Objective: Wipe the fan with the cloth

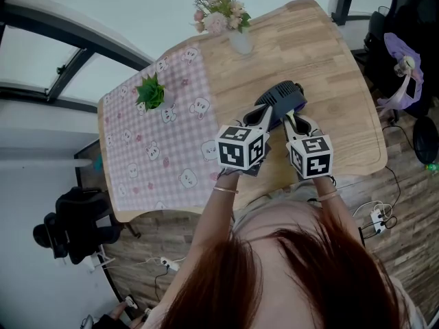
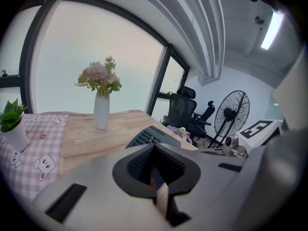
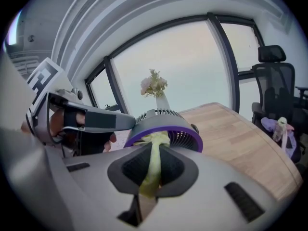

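- Holding both claws low over the wooden table (image 1: 343,115), we have them side by side, tips pointing away from us.
- Right claw (image 3: 155,146): jaws pressed shut on a fold of yellow-green cloth (image 3: 151,172), which pokes out past the tips.
- Fan (image 3: 169,129), dark with a purple rim, sits just ahead of the right claw's tips; the cloth reaches that rim.
- Left claw (image 2: 154,146): jaws drawn together, only a sliver between them. The fan's grille sits right at the tips. We cannot tell whether they pinch its edge.
- Flower vase (image 1: 239,41) stands well beyond both claws.
- Pink checked table cover (image 1: 164,149) and small potted plant (image 1: 151,93) lie off to the left claw's left.
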`<state>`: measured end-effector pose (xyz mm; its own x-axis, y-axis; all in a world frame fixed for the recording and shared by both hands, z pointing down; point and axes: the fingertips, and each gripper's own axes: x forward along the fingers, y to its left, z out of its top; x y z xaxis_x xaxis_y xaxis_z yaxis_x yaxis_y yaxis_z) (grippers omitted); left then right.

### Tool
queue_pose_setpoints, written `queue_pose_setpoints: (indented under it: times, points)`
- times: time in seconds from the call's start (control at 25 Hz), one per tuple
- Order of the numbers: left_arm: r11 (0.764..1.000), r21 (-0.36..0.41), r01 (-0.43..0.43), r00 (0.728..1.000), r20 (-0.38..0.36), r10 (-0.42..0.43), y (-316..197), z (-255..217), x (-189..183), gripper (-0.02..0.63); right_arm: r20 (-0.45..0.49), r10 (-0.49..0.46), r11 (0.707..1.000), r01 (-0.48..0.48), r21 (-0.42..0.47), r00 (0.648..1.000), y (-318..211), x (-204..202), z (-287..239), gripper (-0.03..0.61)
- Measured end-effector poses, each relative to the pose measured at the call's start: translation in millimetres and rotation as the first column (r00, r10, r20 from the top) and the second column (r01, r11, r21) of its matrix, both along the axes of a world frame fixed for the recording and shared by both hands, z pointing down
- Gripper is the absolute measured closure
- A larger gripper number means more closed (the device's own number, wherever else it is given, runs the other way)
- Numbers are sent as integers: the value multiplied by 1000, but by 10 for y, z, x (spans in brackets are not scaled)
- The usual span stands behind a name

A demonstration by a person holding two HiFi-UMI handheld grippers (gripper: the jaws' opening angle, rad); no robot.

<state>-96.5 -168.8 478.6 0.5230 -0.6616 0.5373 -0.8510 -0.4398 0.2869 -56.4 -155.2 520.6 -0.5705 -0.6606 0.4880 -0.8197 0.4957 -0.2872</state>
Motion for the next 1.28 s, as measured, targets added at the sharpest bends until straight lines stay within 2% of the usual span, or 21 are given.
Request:
queue_pose_setpoints:
  times: [0.44, 1.28]
  points:
    - [1000, -2, 5, 1000, 3, -5, 8, 6, -1, 603, -29, -2, 1000, 2, 17, 1000, -30, 70, 4, 554]
    - [1000, -6, 11, 1000, 3, -11, 17, 7, -18, 603, -10, 50, 998, -50, -44, 999, -126, 202, 96, 554]
